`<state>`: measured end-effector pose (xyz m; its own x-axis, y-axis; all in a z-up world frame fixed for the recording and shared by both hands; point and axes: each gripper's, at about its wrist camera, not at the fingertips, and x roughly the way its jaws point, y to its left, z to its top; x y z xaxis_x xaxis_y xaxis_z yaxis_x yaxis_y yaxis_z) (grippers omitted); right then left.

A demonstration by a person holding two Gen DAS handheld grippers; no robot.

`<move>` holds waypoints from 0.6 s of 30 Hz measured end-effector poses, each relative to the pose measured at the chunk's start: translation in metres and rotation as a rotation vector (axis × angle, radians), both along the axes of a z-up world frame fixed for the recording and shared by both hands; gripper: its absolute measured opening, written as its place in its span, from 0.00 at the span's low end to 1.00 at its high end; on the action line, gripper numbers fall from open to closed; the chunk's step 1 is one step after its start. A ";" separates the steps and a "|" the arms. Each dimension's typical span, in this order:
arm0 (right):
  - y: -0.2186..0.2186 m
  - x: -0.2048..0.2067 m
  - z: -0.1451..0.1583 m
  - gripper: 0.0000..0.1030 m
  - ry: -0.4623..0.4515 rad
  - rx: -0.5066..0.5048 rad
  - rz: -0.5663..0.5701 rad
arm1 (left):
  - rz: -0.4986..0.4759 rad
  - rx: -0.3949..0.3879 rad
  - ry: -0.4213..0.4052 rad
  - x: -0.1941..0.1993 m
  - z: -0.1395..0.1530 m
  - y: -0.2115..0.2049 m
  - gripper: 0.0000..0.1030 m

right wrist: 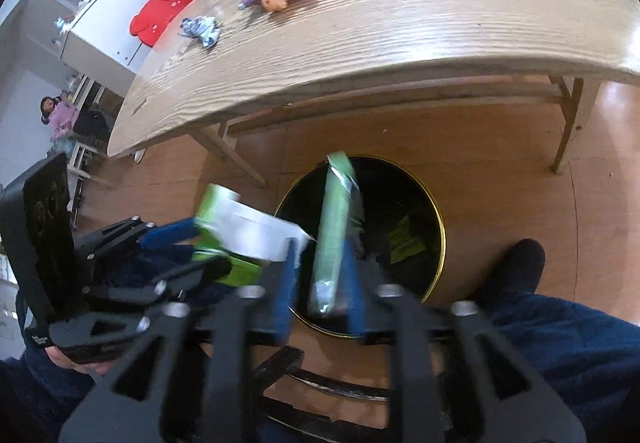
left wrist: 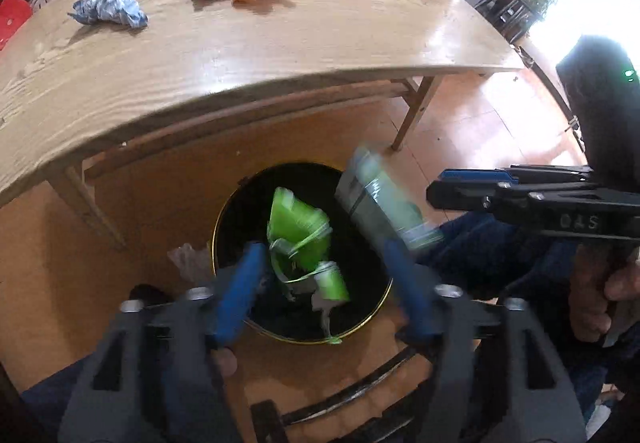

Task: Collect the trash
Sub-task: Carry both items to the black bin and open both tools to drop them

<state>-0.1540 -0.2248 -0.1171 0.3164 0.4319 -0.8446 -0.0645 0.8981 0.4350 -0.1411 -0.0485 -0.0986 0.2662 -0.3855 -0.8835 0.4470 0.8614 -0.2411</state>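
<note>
Trash: a crumpled green wrapper (left wrist: 300, 231) and a flat green pouch (right wrist: 334, 231), both judged light, thin, crinkly and slippery, best pinched across a flat face or folded edge; each is blurred above the black bin (left wrist: 236, 211) on the floor before the table (left wrist: 280, 55). Left gripper (left wrist: 324, 287): jaws wide apart, wrapper between them, no pad pressing it. Right gripper (right wrist: 322, 283): jaws part open, pouch between them, seemingly released; a blue-white wrapper (left wrist: 110, 11) lies on the table.
</note>
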 end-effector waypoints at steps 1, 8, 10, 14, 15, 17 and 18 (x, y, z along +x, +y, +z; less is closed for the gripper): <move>-0.002 0.000 0.003 0.69 -0.012 0.002 -0.011 | 0.002 0.000 -0.010 0.000 0.001 0.001 0.70; -0.008 0.001 0.015 0.69 -0.056 -0.004 -0.032 | 0.049 -0.013 -0.026 0.005 0.009 0.004 0.75; -0.009 0.003 0.020 0.69 -0.069 -0.008 -0.035 | 0.074 -0.014 -0.046 0.009 0.017 0.007 0.77; -0.012 0.013 0.043 0.70 -0.124 -0.031 -0.047 | 0.126 -0.035 -0.076 0.023 0.035 0.017 0.82; -0.014 0.019 0.054 0.71 -0.150 -0.042 -0.053 | 0.141 -0.038 -0.082 0.028 0.040 0.019 0.82; -0.017 0.030 0.073 0.75 -0.196 -0.064 -0.066 | 0.178 -0.018 -0.108 0.041 0.055 0.023 0.85; -0.018 0.036 0.081 0.76 -0.214 -0.074 -0.071 | 0.200 0.001 -0.133 0.050 0.065 0.025 0.87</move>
<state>-0.1184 -0.2426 -0.0360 0.5191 0.3418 -0.7834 -0.0842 0.9326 0.3511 -0.0914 -0.0231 -0.0341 0.4513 -0.3127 -0.8358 0.2952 0.9362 -0.1909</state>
